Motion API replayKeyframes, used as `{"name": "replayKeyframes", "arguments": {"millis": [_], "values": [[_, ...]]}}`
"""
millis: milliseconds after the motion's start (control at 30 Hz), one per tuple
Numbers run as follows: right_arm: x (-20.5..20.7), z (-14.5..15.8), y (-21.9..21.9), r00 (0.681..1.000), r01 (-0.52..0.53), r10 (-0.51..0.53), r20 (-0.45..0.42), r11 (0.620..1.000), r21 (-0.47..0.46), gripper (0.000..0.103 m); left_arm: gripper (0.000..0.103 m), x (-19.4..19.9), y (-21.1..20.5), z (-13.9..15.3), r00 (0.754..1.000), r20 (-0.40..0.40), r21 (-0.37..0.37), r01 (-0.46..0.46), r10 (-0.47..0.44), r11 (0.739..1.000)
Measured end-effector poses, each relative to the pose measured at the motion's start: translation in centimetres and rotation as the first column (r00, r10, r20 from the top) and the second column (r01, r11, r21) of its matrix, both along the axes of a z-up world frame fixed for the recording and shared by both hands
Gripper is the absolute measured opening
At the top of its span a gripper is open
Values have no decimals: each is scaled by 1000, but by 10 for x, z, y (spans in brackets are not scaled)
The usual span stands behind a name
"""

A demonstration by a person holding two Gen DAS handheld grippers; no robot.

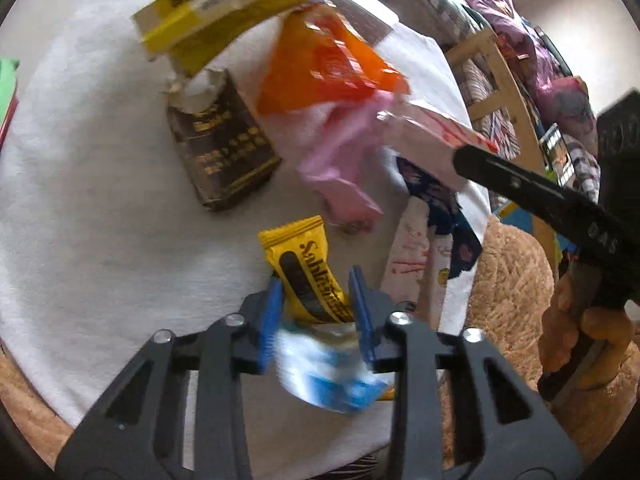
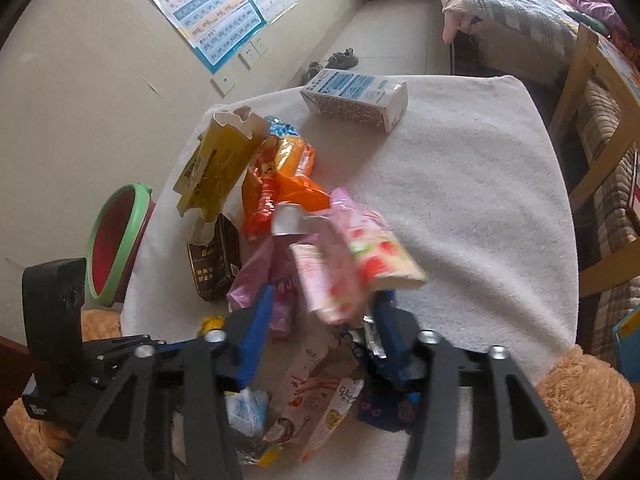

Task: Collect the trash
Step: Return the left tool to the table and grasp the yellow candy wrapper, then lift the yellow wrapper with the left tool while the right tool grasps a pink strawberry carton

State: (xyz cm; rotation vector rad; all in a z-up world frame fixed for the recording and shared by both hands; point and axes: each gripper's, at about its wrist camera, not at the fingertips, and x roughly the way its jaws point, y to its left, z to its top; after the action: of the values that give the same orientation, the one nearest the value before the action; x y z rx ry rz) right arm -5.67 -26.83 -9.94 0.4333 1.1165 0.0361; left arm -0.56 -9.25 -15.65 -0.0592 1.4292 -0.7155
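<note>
On the white towel-covered surface (image 2: 460, 200) lie several pieces of trash: one blue-and-white milk carton (image 2: 356, 98) on its side at the far edge, one torn yellow cardboard box (image 2: 218, 164), one dark brown torn box (image 2: 214, 262), one orange crinkled snack bag (image 2: 280, 184) and one pink plastic bag (image 1: 344, 152), all heaped left of centre. One green-rimmed red basin (image 2: 116, 240) stands off the left edge of the surface; what it holds cannot be seen. The left tool (image 1: 316, 312) points steeply down at the near edge, its blue pads narrowed around one yellow biscuit wrapper (image 1: 306, 272); a blurred blue-and-white wrapper (image 1: 328, 372) sits nearer the camera between the fingers. The right tool (image 2: 320, 328), also tilted steeply down, stands about half open with a blurred pink strawberry-printed packet (image 2: 360, 264) between its fingers; whether the pads press on it cannot be told. Beneath it lie more flat wrappers (image 2: 320, 400) at the near edge. In the left wrist view a hand (image 1: 580, 340) grips the right tool's black handle.
</note>
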Motion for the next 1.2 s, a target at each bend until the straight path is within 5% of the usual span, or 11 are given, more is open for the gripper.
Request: {"name": "replayKeyframes", "arguments": {"millis": [533,733,833,867,933,1000,1200], "values": [[-2,13,-21,1000,26,-26,3,996,-81,63,31,32,60,8,987,28,4,-158,158,987],[5,4,-26,1000,13,-14,-27,999,-35,64,50,32,70,16,981,43,-23,-189,190,982],[7,-3,-28,999,26,-26,-45,1000,5,63,51,32,69,17,981,41,-35,-189,190,981],[7,-5,-27,998,26,-26,-52,1000,3,61,51,32,67,17,981,38,-33,-187,188,982],[6,-7,-26,998,18,-19,-60,1000,-7,37,51,30,66,13,982,28,-26,-185,186,982],[4,-8,-27,998,15,-14,-62,1000,8,26,51,28,63,10,983,17,-22,-185,185,982],[1,-10,-32,997,42,-40,-63,999,26,36,51,28,62,4,982,4,-8,-191,191,982]]}}
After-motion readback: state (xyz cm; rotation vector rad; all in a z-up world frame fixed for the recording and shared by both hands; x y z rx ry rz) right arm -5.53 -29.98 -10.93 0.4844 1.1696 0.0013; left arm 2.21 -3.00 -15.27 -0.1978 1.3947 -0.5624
